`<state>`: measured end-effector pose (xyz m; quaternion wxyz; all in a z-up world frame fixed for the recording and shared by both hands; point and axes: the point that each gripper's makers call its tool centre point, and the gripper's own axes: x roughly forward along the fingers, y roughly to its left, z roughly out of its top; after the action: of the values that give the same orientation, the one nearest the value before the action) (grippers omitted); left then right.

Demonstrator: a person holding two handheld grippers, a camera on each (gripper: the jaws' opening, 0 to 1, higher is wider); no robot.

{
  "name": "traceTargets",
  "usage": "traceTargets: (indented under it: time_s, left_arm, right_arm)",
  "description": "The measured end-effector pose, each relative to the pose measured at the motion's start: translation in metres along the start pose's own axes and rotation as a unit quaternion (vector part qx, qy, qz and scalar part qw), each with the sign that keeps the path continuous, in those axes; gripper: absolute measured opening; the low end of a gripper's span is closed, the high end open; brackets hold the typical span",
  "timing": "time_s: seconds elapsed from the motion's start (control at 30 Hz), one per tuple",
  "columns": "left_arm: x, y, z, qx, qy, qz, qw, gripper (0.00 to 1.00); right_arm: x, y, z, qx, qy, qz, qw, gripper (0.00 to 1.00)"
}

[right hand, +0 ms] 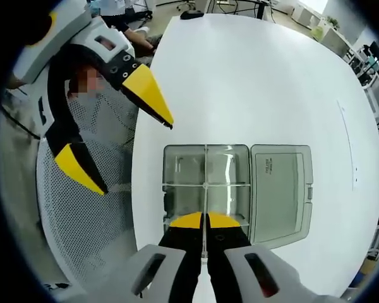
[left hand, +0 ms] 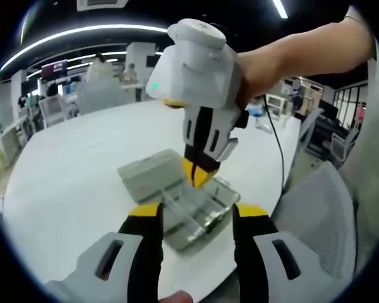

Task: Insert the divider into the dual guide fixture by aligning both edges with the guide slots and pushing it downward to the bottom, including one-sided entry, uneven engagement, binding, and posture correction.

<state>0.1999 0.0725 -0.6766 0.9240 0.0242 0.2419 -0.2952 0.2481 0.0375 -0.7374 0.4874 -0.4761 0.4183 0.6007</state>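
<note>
Your dual guide fixture (right hand: 205,189), a clear plastic compartment box with its grey lid (right hand: 281,192) swung flat open at 3 o'clock, lies on the white table. In the right gripper view, your divider (right hand: 205,180), a thin clear strip seen edge-on, stands upright along the box's middle line, running from 12 to 6 o'clock and crossing a transverse partition at centre. In the left gripper view, the box (left hand: 189,218) sits low of centre, lid (left hand: 153,173) toward 10 o'clock.
</note>
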Motion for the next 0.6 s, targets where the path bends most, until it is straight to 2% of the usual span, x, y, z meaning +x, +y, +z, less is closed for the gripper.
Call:
traceTargets:
  time_s: [0.27, 0.6]
  left_arm:
    - [0.0007, -0.0006, -0.0002, 0.000, 0.000, -0.001, 1.0000, 0.42]
    - [0.0011, 0.0016, -0.0031, 0.000, 0.002, 0.000, 1.0000, 0.43]
  right_arm:
    - [0.0013, 0.0003, 0.0005, -0.010, -0.010, -0.007, 0.9999, 0.00]
    - [0.0037, 0.0009, 0.0014, 0.002, -0.021, -0.010, 0.9997, 0.00]
